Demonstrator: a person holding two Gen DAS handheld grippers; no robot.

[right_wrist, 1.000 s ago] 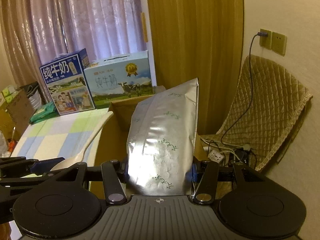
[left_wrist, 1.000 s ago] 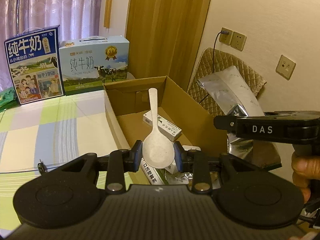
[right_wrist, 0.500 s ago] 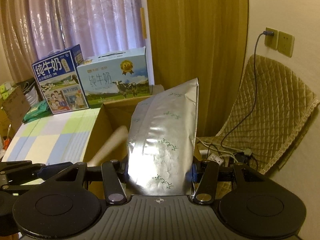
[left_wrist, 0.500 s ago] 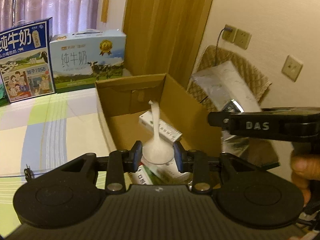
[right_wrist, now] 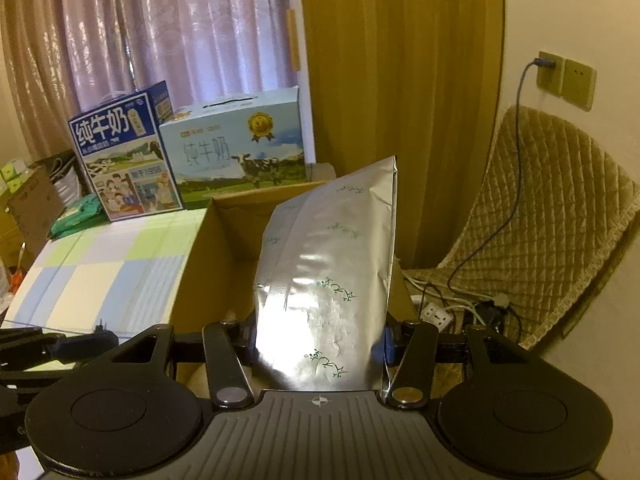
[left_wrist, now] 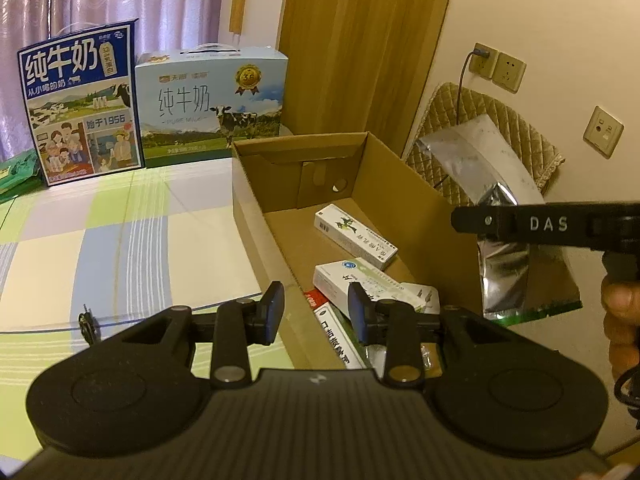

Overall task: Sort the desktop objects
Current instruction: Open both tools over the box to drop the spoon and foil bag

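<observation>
While the left gripper [left_wrist: 314, 312] hangs over the near end of the cardboard box [left_wrist: 256, 216], its two blue pads [left_wrist: 271, 312] are spread wide apart and there is nothing between them. That side looks done with its drop for now. Inside the box you can see a few small white boxes [left_wrist: 354, 238] lying flat on the bottom, plus some other packets at the near end that are partly hidden. The right gripper [right_wrist: 320, 346] is squeezed tight on a big shiny silver bag [right_wrist: 332, 264], holding it by its bottom part so the bag stands up tall. The silver bag is held up in the air by the far side wall of the box, not inside it. So the step in hand looks like putting the silver bag into the box with the other things. Next, the right gripper needs to move the bag over the open top, tip it down so it fits, and then let go. The bag is large and floppy, so it may catch on the box wall. The checked tabletop [left_wrist: 120, 232] beside the box has two milk cartons [left_wrist: 80, 108] standing at the back.
</observation>
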